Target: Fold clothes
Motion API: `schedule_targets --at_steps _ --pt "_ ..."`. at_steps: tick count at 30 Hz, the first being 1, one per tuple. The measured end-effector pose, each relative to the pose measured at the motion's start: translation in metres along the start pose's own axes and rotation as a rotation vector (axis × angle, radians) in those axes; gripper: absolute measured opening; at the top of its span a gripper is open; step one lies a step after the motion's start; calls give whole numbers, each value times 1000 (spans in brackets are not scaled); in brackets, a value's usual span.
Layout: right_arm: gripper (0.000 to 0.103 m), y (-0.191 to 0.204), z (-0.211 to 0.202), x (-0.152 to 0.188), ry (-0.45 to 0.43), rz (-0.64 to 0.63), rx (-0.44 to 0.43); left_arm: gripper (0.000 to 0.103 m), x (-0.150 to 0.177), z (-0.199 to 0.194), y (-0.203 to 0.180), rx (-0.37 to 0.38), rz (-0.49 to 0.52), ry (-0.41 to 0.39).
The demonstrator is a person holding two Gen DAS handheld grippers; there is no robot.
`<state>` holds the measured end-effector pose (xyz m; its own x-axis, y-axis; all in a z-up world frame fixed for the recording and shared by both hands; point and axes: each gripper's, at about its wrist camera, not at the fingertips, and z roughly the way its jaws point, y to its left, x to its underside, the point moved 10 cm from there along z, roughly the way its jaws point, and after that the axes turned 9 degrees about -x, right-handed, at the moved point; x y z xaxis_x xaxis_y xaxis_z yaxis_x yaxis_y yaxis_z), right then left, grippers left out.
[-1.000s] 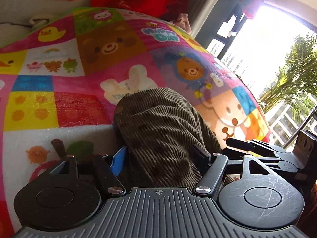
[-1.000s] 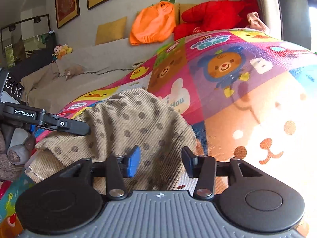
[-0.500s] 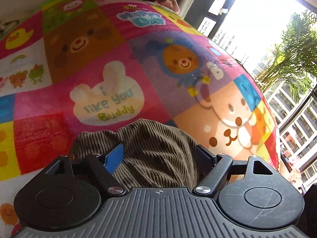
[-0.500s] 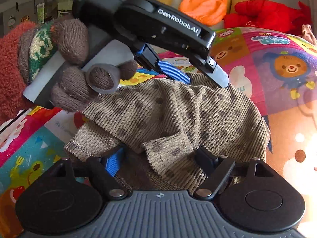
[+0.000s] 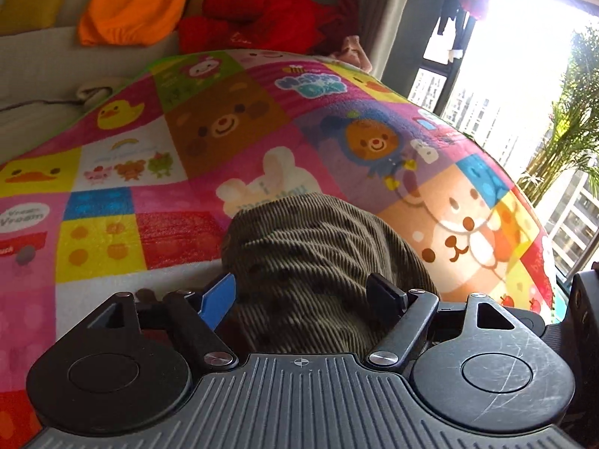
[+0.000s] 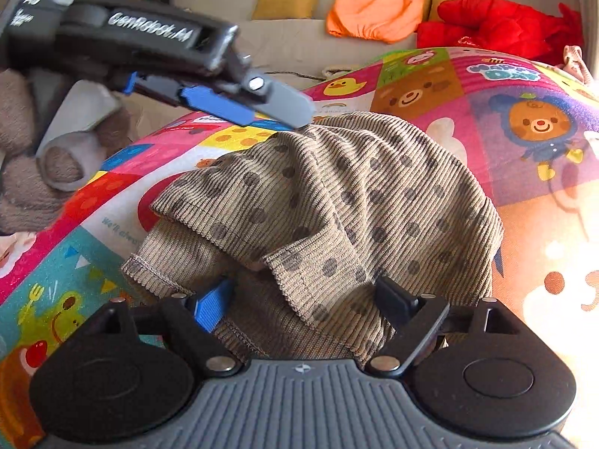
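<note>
Bright cartoon play mat [image 5: 112, 172], sofa behind. Left view: left tongs [image 5: 305, 297] spread, closing slightly around the ribbed dotted garment [image 5: 318, 262] bunched on the mat.

Right view: right tongs [image 6: 303, 299] opening over it. Soft, light, floppy; best pinched at the stitched hem [image 6: 161, 271].

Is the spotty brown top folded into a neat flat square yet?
No, the spotty brown top lies in a crumpled heap on the colourful animal play mat, with loose hems sticking out at the near side.
</note>
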<state>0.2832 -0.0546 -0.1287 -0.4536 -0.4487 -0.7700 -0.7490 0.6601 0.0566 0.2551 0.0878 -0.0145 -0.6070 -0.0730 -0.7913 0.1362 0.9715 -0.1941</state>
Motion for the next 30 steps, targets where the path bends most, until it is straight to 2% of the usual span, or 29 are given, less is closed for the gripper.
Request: schedule_targets --at_steps 3,6,8,11,13,18,20,23,26,30 --pt "85 3 -3 2 0 -7 13 73 24 -2 12 -17 -36 46" --pt "90 7 -6 7 8 -19 23 74 43 1 21 -32 -71 70" --pt "95 11 -8 14 23 -45 30 75 48 1 24 -35 -96 68" --pt "96 10 -11 25 38 -105 66 76 49 4 25 -50 -105 55" --pt "94 0 -13 27 34 -161 142 77 47 6 23 -62 -99 45" --pt "94 -18 -22 29 29 -70 126 73 38 -3 7 -68 -64 7" --pt "94 -15 -37 28 9 -42 60 74 31 -18 0 -53 -37 -35" --pt "95 -24 -68 13 -66 70 -72 76 19 -42 -20 23 11 -106" --pt "100 -52 -87 -16 -156 164 -80 81 13 -44 -51 100 97 -132" --pt "100 -104 -62 -61 -199 214 90 82 24 -11 -72 91 194 -97"
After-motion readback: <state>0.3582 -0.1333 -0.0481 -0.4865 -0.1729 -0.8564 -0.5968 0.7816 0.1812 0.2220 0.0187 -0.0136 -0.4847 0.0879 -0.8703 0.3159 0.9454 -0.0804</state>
